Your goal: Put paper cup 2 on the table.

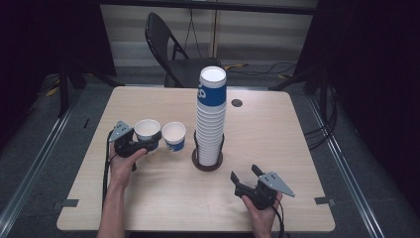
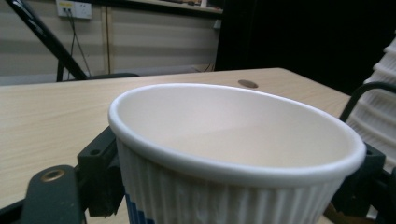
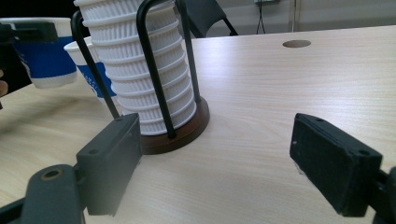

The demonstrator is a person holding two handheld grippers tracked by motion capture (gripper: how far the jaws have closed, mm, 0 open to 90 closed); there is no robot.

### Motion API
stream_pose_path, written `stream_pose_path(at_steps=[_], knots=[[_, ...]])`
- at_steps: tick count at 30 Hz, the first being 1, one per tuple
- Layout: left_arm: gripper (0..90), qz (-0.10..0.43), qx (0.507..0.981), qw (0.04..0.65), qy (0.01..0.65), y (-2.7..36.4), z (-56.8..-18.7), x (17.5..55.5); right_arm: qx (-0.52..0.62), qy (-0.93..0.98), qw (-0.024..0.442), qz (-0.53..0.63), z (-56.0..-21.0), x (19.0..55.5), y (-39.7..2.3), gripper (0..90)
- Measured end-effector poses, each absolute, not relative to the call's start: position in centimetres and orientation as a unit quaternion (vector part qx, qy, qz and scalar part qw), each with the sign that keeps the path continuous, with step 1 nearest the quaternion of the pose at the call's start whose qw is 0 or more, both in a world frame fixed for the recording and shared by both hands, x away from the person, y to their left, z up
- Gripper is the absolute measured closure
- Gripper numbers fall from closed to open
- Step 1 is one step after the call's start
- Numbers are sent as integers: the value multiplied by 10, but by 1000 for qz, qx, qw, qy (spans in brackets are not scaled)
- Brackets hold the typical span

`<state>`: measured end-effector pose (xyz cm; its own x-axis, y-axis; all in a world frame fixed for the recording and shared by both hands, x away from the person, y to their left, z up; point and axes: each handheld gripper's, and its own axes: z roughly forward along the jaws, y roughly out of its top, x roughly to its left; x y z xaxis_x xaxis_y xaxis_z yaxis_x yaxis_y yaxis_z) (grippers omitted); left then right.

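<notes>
The left gripper [image 1: 148, 144] sits at the left side of the table [image 1: 277, 148], with a white paper cup [image 1: 147, 130] between its jaws. In the left gripper view the cup [image 2: 233, 154] stands upright and empty, its ribbed wall flanked by a black jaw on each side. The pads seem to touch the wall, though the contact itself is hidden behind the cup's rim, so the grip looks like a grasp on the cup. In the right gripper view the same cup appears lifted a little off the table.

Just to the right of it a second cup [image 1: 174, 136] with a blue band stands on the table, close beside the first, and whether the two touch cannot be told.

Near the middle of the table a tall stack of cups [image 1: 211, 116] rises from a round brown base [image 1: 207, 163], kept in by black wire loops [image 3: 154, 70].

The right gripper [image 1: 244, 174] rests low at the near right of the table, well apart from the stack, its jaws spread wide with nothing between them

A dark folding chair [image 1: 171, 49] stands beyond the far edge
</notes>
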<state>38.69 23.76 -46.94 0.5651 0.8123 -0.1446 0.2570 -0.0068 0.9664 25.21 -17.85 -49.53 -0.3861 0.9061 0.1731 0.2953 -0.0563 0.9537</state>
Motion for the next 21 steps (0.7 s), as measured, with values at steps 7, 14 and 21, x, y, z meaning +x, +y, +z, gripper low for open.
stream_pose_path(at_steps=[7,14,21], knots=[[159,224,686,553,418,237,-479,392,479,627,279,547,-495,252,-178,169],[152,212,698,532,430,236,-486,391,479,627,281,546,-495,252,-178,171],[154,214,708,517,431,236,-490,387,479,627,282,546,-495,252,-178,172]])
